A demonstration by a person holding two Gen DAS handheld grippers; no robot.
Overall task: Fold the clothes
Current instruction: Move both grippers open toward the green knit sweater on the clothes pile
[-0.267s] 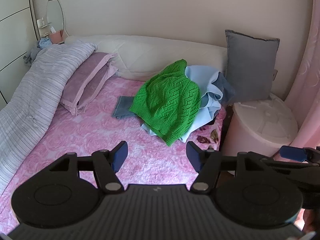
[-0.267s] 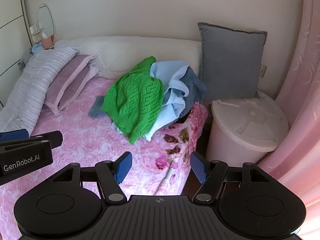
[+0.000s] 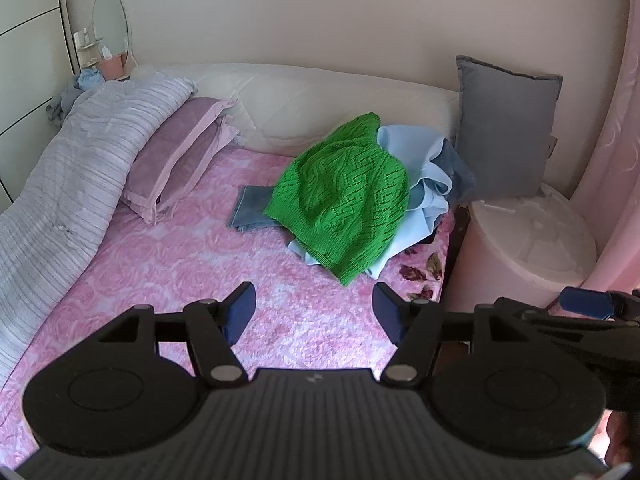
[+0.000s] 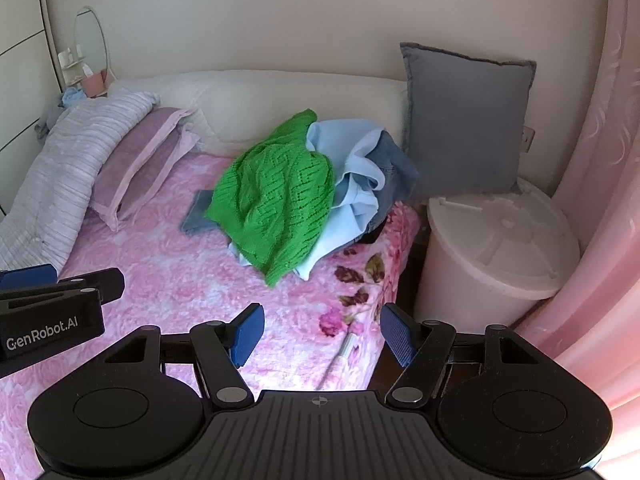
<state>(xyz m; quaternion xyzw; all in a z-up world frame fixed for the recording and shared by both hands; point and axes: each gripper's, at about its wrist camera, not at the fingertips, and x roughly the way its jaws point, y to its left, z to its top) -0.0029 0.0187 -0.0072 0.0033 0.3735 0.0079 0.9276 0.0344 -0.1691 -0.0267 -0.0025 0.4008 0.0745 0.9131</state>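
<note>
A heap of clothes lies on the pink floral bed (image 3: 168, 264) near its right edge. A green knit sweater (image 3: 344, 196) (image 4: 276, 196) is on top. Under it are a light blue garment (image 3: 428, 184) (image 4: 352, 188) and blue denim (image 3: 250, 210) (image 4: 394, 170). My left gripper (image 3: 314, 314) is open and empty, held above the bed in front of the heap. My right gripper (image 4: 322, 332) is open and empty, over the bed's right front edge. Each gripper shows at the edge of the other's view.
A striped grey quilt (image 3: 68, 176) and a purple pillow (image 3: 176, 152) lie on the bed's left. A white headboard cushion (image 3: 304, 104) runs along the back. A grey cushion (image 3: 504, 132) stands on a white-lidded bin (image 3: 532, 240). Pink curtain (image 4: 600, 160) hangs at right.
Both grippers have drifted slightly; the heap sits a little differently in each view. Both stay open and the clothes have not moved.
</note>
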